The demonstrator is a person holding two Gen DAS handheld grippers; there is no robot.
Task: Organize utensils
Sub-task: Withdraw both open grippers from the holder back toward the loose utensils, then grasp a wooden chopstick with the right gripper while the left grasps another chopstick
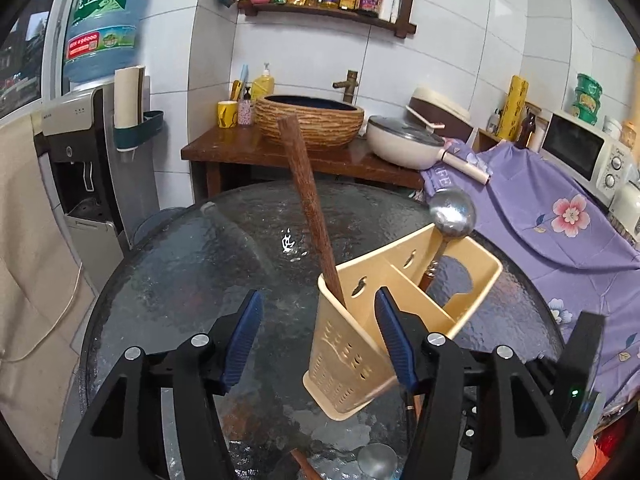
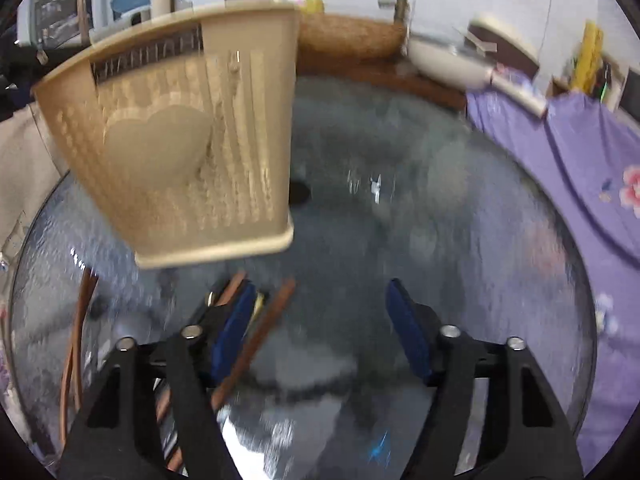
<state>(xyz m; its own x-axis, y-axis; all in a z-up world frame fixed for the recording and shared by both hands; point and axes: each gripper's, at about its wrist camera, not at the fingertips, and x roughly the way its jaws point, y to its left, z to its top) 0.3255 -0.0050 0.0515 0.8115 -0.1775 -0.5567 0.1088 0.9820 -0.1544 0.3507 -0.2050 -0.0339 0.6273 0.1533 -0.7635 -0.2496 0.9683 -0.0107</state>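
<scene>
A beige plastic utensil holder [image 1: 360, 344] stands on the round glass table [image 1: 180, 272]. A long wooden handle [image 1: 308, 204] sticks up from its left compartment and a metal ladle [image 1: 452, 212] from its right one. My left gripper [image 1: 320, 336] is open and empty just in front of the holder, its right finger over the holder's front. In the blurred right wrist view the holder [image 2: 188, 140] is at upper left. My right gripper [image 2: 320, 328] is open, with wooden utensil handles [image 2: 256, 336] lying on the table by its left finger.
A wooden stand with a woven basin [image 1: 312, 120] and a white pan [image 1: 404, 140] is behind the table. A purple floral cloth [image 1: 540, 216] covers the counter at right, with a microwave [image 1: 584, 152]. A water dispenser [image 1: 92, 152] stands at left. A spoon bowl [image 1: 376, 460] lies near the table's front.
</scene>
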